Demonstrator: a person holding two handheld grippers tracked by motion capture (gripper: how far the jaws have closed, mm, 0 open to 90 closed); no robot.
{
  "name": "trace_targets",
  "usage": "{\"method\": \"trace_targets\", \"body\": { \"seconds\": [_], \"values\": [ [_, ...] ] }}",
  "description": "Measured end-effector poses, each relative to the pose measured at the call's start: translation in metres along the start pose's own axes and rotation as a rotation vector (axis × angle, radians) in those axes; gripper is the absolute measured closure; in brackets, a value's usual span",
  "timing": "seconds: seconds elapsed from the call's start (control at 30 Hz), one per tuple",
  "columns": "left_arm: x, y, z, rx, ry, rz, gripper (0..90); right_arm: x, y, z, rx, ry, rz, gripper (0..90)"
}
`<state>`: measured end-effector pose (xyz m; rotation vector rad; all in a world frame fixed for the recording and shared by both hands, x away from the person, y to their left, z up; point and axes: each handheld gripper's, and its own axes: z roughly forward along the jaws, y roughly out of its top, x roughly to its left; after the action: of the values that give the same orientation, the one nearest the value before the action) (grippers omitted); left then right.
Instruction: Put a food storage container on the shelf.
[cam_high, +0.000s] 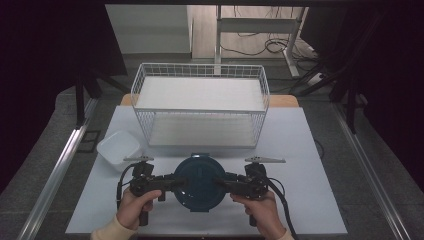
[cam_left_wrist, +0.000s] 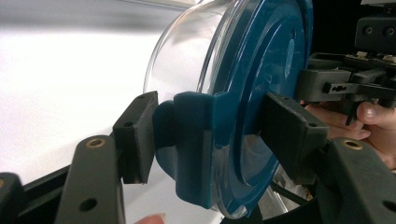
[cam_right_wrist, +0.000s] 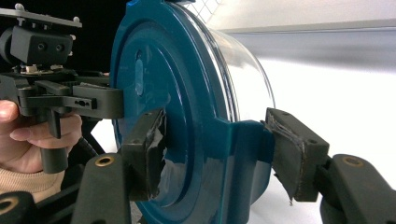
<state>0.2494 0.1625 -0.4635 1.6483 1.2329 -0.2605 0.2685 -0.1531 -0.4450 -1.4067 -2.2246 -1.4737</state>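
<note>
Left gripper: jaws clamp the left latch tab of the blue lid. Right gripper: jaws clamp the opposite tab. Lid sits on a clear round container, at the near middle of the tabletop. Wire basket just behind; white tub to the left.

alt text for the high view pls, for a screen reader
Both grippers, left gripper and right gripper, clamp opposite sides of a round container with a blue lid at the near edge of a white table. Behind it stands a white wire basket; a small white tub sits at the left.
</note>
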Motion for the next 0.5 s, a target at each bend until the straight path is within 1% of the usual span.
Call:
{"method": "trace_targets", "body": {
  "seconds": [0.3, 0.5],
  "values": [
    [-0.0039, 0.0035, -0.0028, -0.007, -0.004, 0.012, 38.5, 0.0047, 0.0036, -0.004, -0.012, -0.004, -0.025, 39.4],
    [-0.0056, 0.0071, -0.0043, -0.007, 0.001, 0.02, 38.4, 0.0058, 0.0056, -0.0045, -0.011, -0.002, -0.027, 39.4]
  ]
}}
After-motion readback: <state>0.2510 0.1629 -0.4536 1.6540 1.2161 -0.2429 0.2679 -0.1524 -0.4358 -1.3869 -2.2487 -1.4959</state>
